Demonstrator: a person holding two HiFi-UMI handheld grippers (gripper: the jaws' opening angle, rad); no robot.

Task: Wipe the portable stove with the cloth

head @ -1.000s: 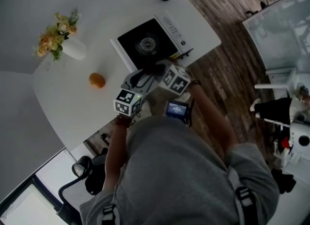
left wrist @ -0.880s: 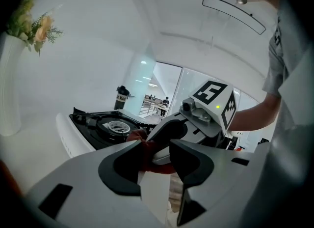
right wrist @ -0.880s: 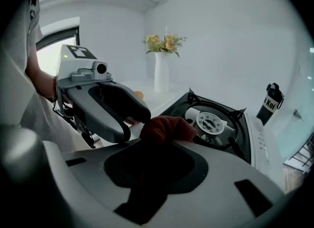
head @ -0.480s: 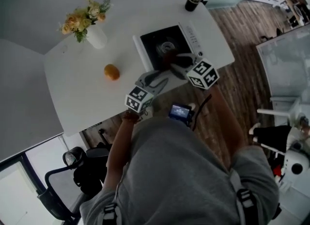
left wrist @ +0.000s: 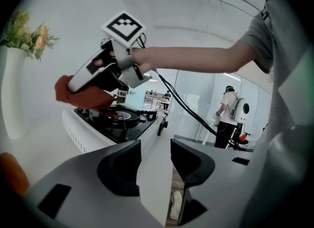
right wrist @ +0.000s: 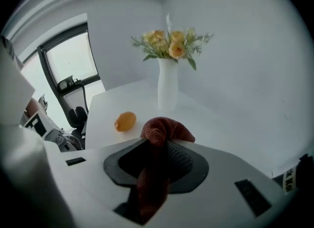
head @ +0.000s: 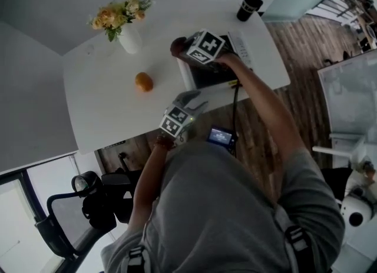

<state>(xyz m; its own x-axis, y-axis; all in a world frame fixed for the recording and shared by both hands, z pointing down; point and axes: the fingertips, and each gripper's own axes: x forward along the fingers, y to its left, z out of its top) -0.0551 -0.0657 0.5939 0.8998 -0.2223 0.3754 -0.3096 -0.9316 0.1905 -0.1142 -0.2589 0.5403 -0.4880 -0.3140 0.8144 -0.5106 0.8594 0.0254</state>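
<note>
Tongs, head view: your right gripper (head: 187, 48) pinches the red cloth (head: 178, 46) over the portable stove (head: 215, 76) corner; left gripper (head: 197, 97) waits nearby | left gripper view: jaws just opened wider, nothing between | right gripper view: cloth looks soft, light, floppy; grip its bunched middle.

Grey short-sleeved T-shirt (head: 224, 207), dark shoulder straps (head: 294, 245) with buckles; pale grey left gripper (head: 196, 97) and right gripper (head: 184, 48), black jaws, black-white marker cube (head: 206, 46) each, black cable (head: 235, 107) off right one
</note>
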